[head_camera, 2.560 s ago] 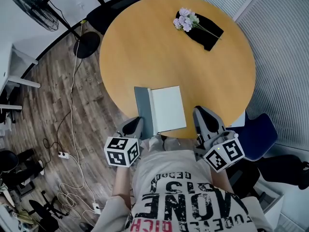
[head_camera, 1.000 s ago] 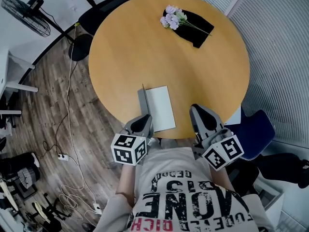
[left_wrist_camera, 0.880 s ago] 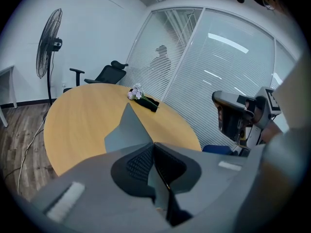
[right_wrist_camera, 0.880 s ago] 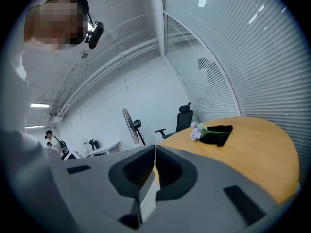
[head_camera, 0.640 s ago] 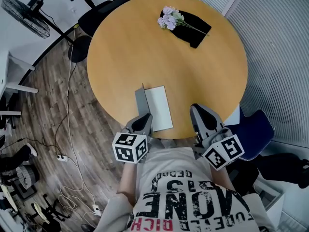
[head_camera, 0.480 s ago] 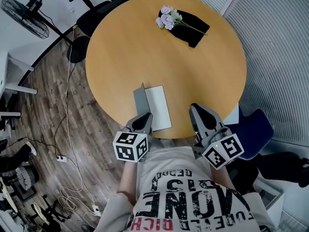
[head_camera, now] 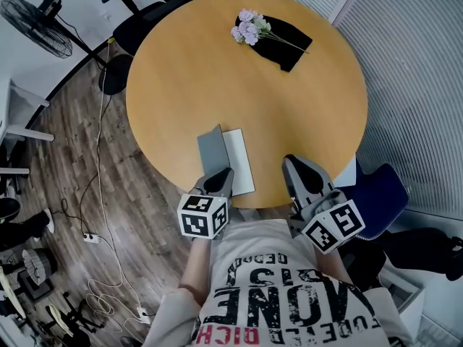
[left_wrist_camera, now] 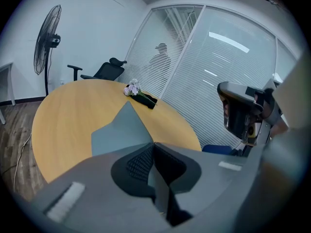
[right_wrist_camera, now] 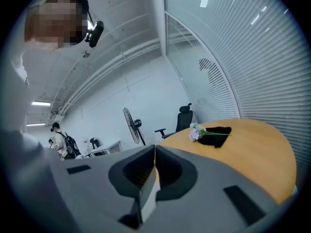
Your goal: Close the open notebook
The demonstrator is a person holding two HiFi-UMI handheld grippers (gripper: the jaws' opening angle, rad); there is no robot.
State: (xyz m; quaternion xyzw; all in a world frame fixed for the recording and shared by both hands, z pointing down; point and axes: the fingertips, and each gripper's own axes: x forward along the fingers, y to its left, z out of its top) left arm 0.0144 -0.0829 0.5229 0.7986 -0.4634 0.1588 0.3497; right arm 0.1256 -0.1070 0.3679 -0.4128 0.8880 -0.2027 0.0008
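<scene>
Plainly, the round tabletop (head_camera: 289, 100) is smooth, honey-coloured wood with a thin curved edge. The notebook (head_camera: 230, 157) lies on its near part, close to the edge in front of the person and a little left of centre. It is a thin rectangle and not yet shut. Its matte grey cover (head_camera: 211, 149) stands raised at a slant on the left. To the right of the cover, a strip of plain white page (head_camera: 241, 161) shows.

The left tool (head_camera: 221, 176) is at the near end of the notebook, its ribbed dark pads clenched together. The left gripper view shows nothing between them, and the grey cover rises just beyond the tips. Whether the tool touches the cover cannot be told. The right tool (head_camera: 295, 169) sits over the near rim, well to the right of the notebook. It is also clenched and empty. Each tool is moulded grey plastic with a cube of black-and-white square markers.

On the far side, a sprig of lilac flowers (head_camera: 246, 26) rests on a soft black cloth (head_camera: 288, 40). To the left, a wire-caged pedestal fan (head_camera: 32, 16) stands on the wood-plank floor (head_camera: 65, 143).
</scene>
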